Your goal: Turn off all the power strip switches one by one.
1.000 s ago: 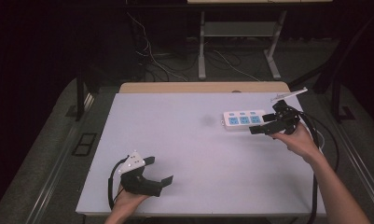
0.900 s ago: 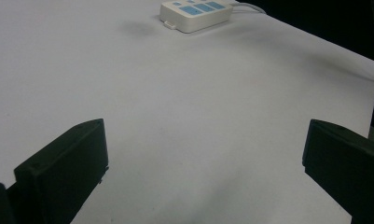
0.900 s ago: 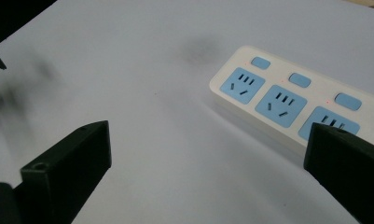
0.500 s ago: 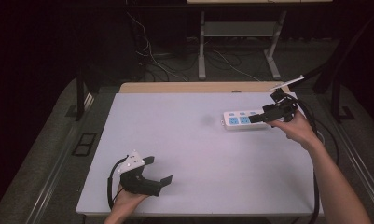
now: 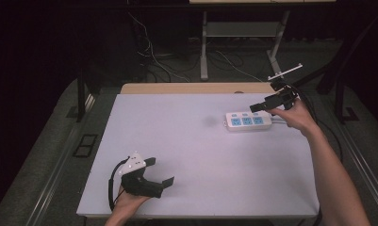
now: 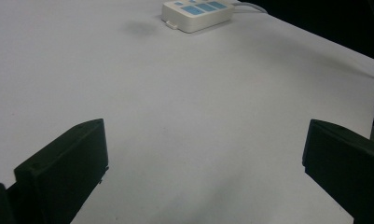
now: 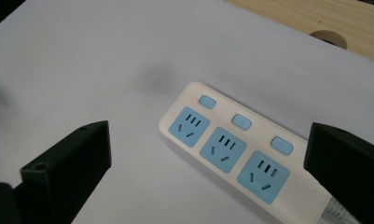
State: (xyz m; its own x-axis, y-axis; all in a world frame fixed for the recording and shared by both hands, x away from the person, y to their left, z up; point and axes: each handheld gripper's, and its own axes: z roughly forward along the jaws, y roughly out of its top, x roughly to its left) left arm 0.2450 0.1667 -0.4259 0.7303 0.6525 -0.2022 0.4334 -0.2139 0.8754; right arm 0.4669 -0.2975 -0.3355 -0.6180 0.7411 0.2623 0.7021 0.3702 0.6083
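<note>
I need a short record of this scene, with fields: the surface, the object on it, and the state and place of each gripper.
surface: white table
object: white power strip, three blue sockets, three switches, lying flat at the far right
left gripper: open, near the front left edge, holding nothing
right gripper: open, raised above the strip's right end, holding nothing
cable: leaves the strip's right end

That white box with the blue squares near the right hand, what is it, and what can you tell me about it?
It is a power strip: a long, white, plastic-looking bar lying flat on the white table, at its far right part. It has three blue sockets in a row, each with a small blue button beside it. Nothing is plugged in. A pale cable leaves one end. The right gripper hovers above it, jaws open, not touching.
</note>
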